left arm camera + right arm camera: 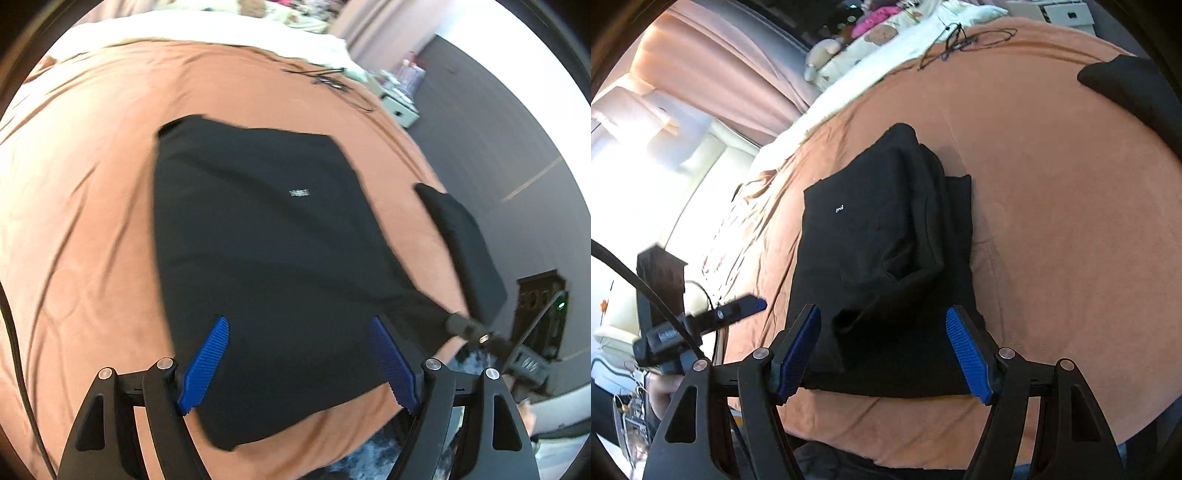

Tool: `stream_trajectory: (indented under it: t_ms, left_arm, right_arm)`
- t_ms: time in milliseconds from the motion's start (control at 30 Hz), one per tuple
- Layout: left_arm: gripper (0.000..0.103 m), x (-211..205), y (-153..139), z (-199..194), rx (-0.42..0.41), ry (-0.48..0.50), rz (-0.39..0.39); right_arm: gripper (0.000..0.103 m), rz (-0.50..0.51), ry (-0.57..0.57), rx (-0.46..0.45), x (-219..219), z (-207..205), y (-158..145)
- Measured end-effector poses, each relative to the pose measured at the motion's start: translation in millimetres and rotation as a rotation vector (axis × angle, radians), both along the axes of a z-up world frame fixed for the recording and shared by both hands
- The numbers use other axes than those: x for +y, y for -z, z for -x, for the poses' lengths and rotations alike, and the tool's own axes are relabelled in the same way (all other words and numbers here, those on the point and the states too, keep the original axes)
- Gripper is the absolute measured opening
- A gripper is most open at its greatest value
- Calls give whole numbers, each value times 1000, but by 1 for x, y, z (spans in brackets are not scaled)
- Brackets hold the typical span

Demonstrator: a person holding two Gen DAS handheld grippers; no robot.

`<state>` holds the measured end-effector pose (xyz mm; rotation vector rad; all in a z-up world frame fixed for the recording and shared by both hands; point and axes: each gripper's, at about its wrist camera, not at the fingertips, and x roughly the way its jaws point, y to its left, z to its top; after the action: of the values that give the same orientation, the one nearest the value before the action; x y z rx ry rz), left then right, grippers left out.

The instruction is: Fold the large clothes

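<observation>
Lying on the orange bed cover, the black garment is ahead of and below both tongs, already folded into a thick oblong. The left tongs stand wide apart with nothing between the blue pads, only cloth far under them. The right tongs are also wide and hold nothing; the near edge of the garment shows between their pads but, as I judge, is not touched. In the right view a flap on top stands loose and puffed, so the fold may spring open again if it is left so, and a grip that catches only the upper layer would pull the stack apart. Another dark cloth lies near, to the right of the left tongs, and could be dragged along by a careless sweep. The long axis of the garment runs away from the tongs, toward the pillows; its short near edge lies across, just in front of the right tongs. A small white mark sits toward the far end.
</observation>
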<state>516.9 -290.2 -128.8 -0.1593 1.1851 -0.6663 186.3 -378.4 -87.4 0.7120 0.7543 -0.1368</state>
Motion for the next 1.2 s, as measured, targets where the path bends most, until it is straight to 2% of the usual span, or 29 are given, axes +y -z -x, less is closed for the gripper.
stream_trajectory:
  t_ms: [133, 333, 400, 500, 600, 667, 800, 1000, 1200]
  left_arm:
    - [80, 21, 20, -3, 29, -40, -42]
    - [80, 37, 48, -5, 85, -41, -59]
    - [78, 35, 52, -4, 79, -29, -62]
    - [68, 31, 54, -2, 95, -5, -56]
    - [67, 29, 48, -2, 79, -1, -39]
    - [64, 27, 44, 0, 74, 11, -14]
    - [57, 20, 43, 4, 57, 32, -47]
    - [56, 19, 42, -1, 29, -1, -62]
    - [54, 7, 65, -14, 62, -26, -90]
  right_arm:
    - [69, 9, 0, -30, 0, 1, -18]
    - [66, -15, 18, 87, -11, -15, 4]
    - [24, -25, 12, 74, -13, -12, 8]
    - [14, -41, -3, 35, -17, 0, 12]
    - [8, -64, 11, 24, -21, 15, 22]
    - [7, -50, 24, 29, -20, 22, 27]
    - [5, -76, 56, 33, -29, 35, 45]
    - [5, -77, 97, 38, -36, 49, 60]
    - [5, -70, 104, 50, -33, 46, 62]
